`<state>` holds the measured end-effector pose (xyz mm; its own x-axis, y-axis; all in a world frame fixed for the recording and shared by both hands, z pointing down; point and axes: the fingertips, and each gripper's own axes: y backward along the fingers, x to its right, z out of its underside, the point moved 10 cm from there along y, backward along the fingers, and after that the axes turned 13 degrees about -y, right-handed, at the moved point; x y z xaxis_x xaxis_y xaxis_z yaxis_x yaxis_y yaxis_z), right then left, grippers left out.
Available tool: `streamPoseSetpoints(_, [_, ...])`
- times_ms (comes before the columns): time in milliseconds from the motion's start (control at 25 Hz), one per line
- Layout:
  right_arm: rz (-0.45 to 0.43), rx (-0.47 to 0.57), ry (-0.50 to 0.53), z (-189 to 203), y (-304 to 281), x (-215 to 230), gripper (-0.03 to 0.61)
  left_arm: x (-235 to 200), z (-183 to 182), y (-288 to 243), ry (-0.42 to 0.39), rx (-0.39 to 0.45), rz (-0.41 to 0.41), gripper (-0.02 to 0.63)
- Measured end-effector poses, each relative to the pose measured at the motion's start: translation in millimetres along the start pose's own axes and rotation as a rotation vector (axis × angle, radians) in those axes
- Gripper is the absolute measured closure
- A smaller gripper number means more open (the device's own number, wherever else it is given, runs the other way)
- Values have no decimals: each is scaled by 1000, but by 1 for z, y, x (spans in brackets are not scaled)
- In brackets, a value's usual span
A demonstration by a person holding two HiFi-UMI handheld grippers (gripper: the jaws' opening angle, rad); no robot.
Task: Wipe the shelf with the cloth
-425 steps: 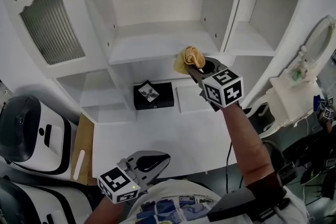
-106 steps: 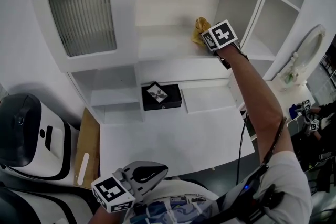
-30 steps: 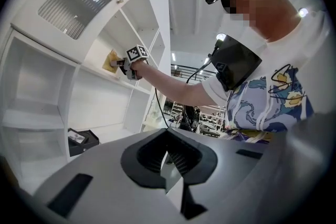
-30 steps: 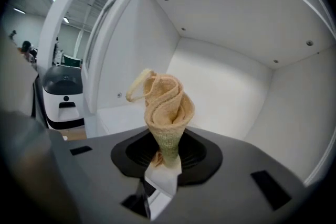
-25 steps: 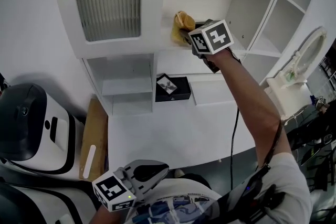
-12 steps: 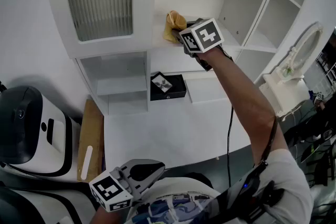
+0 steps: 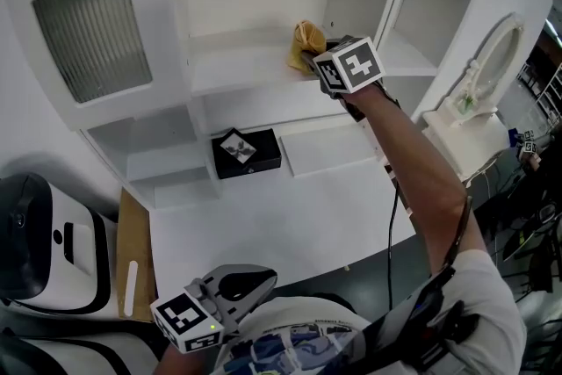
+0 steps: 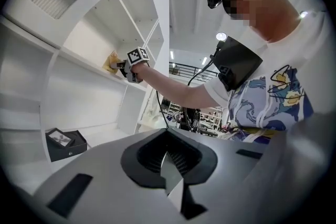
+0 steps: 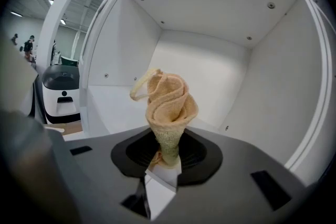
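The white cabinet fills the wall, and its open middle shelf is the board to be wiped. The right gripper reaches in over the right end of that shelf, jaws pinched tight on the yellow cloth. The left gripper hangs well below the shelf by the person's waist, jaws together on nothing. A black box sits under the shelf on the desk.

The cloth is bunched into an upright twist, so I'd expect only a tip to meet the board and most of the shelf to go unwiped. It could also snag and pull free.

The right gripper view shows the fold held only at its base, which the head view hides behind the marker cube. Only the head view places it along the shelf. Neither settles whether cloth touches board.
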<state>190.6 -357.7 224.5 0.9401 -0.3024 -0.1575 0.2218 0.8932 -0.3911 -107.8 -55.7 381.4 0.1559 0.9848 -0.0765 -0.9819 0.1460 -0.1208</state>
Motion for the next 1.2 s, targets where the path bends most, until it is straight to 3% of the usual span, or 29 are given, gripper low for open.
streamPoseSetpoints(320, [15, 58, 26, 24, 21, 35, 465, 6, -5, -51, 9, -35, 8, 601])
streamPoseSetpoints(1200, [-123, 202, 1, 79, 70, 70, 465, 41, -8, -125, -10, -69, -56, 601])
